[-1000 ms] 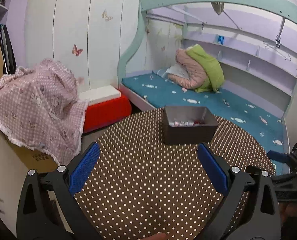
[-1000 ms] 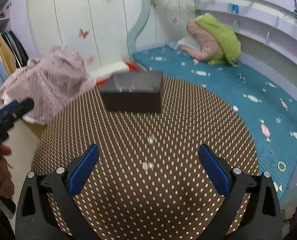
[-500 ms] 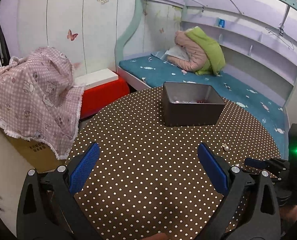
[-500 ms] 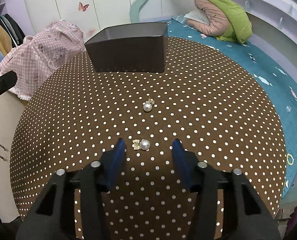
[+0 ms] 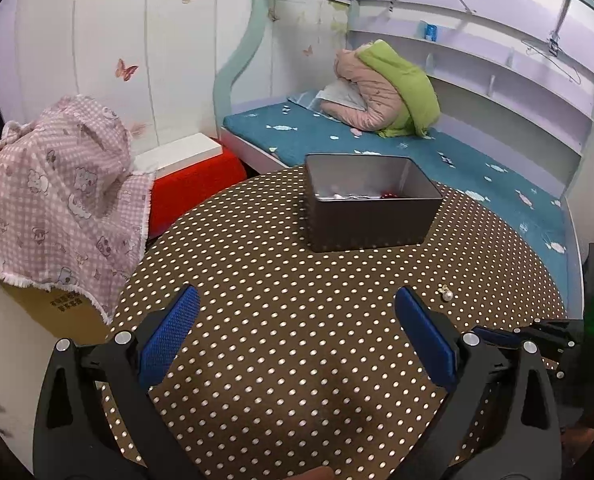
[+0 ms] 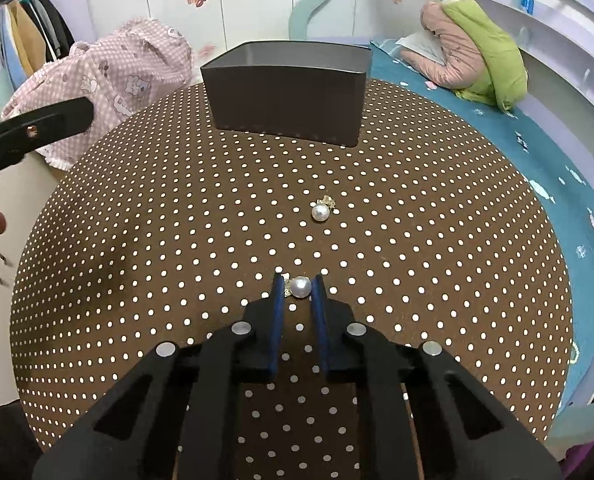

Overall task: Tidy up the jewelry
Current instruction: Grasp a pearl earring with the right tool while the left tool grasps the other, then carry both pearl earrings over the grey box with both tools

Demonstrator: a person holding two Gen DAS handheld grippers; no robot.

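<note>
Right wrist view: a round table [image 6: 145,264] in brown cloth with white dots bears a dark, smooth rectangular tin [image 6: 289,96], open-topped. The left gripper [image 5: 297,332] hangs over bare cloth, its blue ribbed pads wide apart. The right gripper [image 6: 297,284] has just been closing, its pads clamped on a glossy round pearl earring [image 6: 300,287]. A second pearl earring [image 6: 320,212] lies between it and the tin.
</note>
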